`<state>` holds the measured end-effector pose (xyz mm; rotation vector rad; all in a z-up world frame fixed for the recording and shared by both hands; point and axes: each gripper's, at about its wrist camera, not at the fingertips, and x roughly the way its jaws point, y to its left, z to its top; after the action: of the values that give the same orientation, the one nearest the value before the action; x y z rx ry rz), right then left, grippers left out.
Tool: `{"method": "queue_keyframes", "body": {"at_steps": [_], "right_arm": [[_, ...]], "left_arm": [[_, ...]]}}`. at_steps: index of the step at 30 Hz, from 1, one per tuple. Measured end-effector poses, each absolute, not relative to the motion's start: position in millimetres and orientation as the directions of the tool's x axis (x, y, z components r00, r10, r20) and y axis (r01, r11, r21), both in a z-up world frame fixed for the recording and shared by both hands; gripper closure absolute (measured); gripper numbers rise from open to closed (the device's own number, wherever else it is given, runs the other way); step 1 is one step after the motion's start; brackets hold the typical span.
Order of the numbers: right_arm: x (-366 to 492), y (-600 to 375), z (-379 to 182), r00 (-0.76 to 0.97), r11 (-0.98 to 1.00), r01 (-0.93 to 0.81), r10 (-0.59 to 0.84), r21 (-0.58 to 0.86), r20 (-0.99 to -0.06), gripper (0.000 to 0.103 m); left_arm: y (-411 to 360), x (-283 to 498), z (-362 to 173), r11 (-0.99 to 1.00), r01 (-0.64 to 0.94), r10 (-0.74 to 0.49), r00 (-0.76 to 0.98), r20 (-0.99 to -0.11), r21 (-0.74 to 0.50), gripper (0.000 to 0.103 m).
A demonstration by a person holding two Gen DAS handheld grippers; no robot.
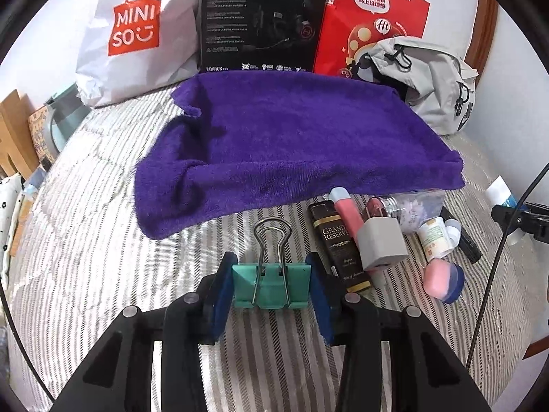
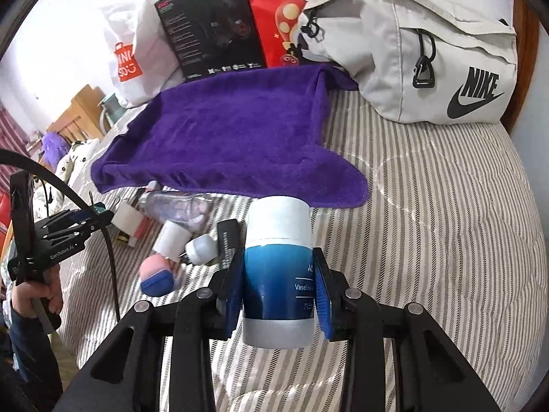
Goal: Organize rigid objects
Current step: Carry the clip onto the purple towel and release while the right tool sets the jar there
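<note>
My left gripper (image 1: 271,292) is shut on a teal binder clip (image 1: 271,286), its wire handles pointing toward the purple towel (image 1: 291,137). My right gripper (image 2: 278,292) is shut on a blue-and-white Vaseline bottle (image 2: 278,267), white cap forward, just short of the purple towel (image 2: 226,137). A pile of small items lies by the towel's near edge: a dark Grand Reserve tube (image 1: 339,243), a pink tube (image 1: 346,213), a grey block (image 1: 381,240), a clear jar (image 1: 411,206) and a pink-and-blue container (image 1: 444,279). The left gripper (image 2: 68,226) also shows at the left of the right wrist view.
At the back stand a white Miniso bag (image 1: 137,34), a black headset box (image 1: 260,17), a red paper bag (image 1: 374,17) and a grey Nike backpack (image 2: 429,58). The striped bed cover (image 2: 429,223) spreads right of the towel. Wooden furniture (image 1: 13,130) sits off the bed's left side.
</note>
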<state>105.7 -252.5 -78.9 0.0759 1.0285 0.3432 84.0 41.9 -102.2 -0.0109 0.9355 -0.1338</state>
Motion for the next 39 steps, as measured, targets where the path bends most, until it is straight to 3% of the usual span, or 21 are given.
{"method": "queue_keyframes", "body": {"at_steps": [11, 21, 39], "right_arm": [[120.7, -237.4, -60.2, 0.461, 0.918, -0.305, 0.376, 0.254, -0.804, 0.067], [177.7, -214.8, -31.9, 0.478, 0.896, -0.378, 0.404, 0.232, -0.780, 0.067], [306.5, -178.7, -79.1, 0.404, 0.907, -0.384, 0.332, 0.172, -0.852, 0.067]], "left_arm": [[55.4, 91.6, -60.1, 0.995, 0.077, -0.099, 0.623, -0.776, -0.065, 0.064], [60.8, 146.3, -29.3, 0.993, 0.091, -0.114, 0.645, -0.756, -0.073, 0.064], [47.5, 278.5, -66.0, 0.990, 0.121, -0.131, 0.586, -0.800, -0.073, 0.064]]}}
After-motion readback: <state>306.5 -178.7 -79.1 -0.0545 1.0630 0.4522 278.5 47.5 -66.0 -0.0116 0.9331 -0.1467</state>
